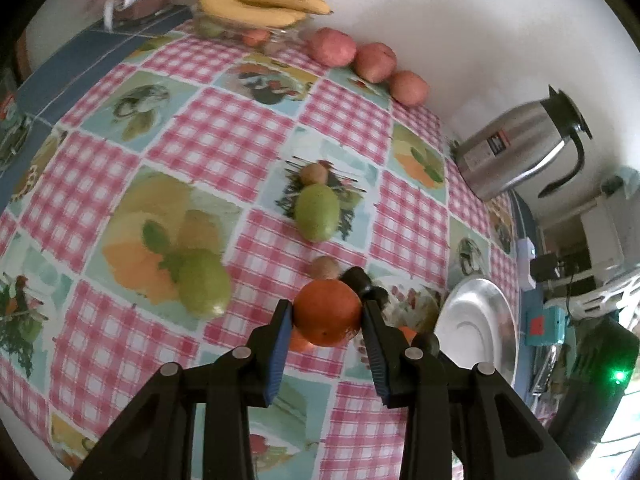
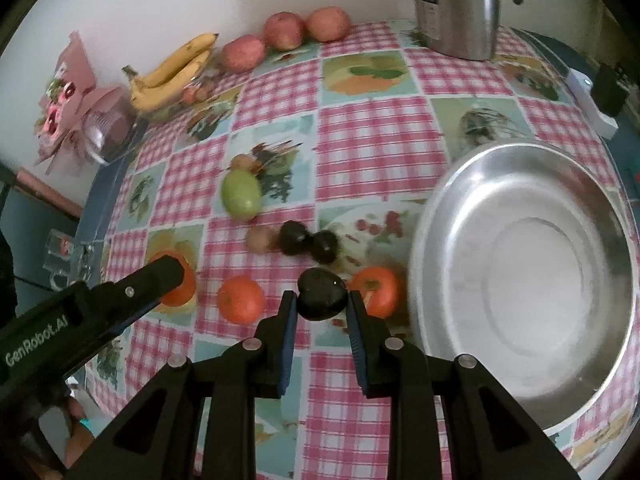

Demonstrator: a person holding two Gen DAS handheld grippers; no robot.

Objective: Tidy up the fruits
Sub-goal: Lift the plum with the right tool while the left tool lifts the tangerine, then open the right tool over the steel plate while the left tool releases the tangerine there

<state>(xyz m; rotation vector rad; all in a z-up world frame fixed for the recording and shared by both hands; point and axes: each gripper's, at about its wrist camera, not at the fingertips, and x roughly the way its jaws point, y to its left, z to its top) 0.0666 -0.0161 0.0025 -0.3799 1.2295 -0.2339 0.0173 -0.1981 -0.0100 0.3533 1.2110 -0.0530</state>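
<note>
Left gripper [image 1: 327, 312] pinches an orange [image 1: 328, 312] between both pads, likely to carry it to the steel bowl [image 2: 436, 240], which holds nothing. Right gripper [image 2: 322, 300] brackets a dark avocado [image 2: 322, 295], pads touching or nearly so; whether it truly grips, I cannot tell (motion blur). Two more oranges [image 2: 241, 299] flank it on the checked tablecloth [image 2: 360, 136]. Bowl rim sits just right of the avocado, a short open path. Green fruit [image 2: 240, 193], apples [image 2: 283, 30] and bananas [image 2: 172, 72] lie farther back; thermos [image 2: 456, 8] near the far edge.
</note>
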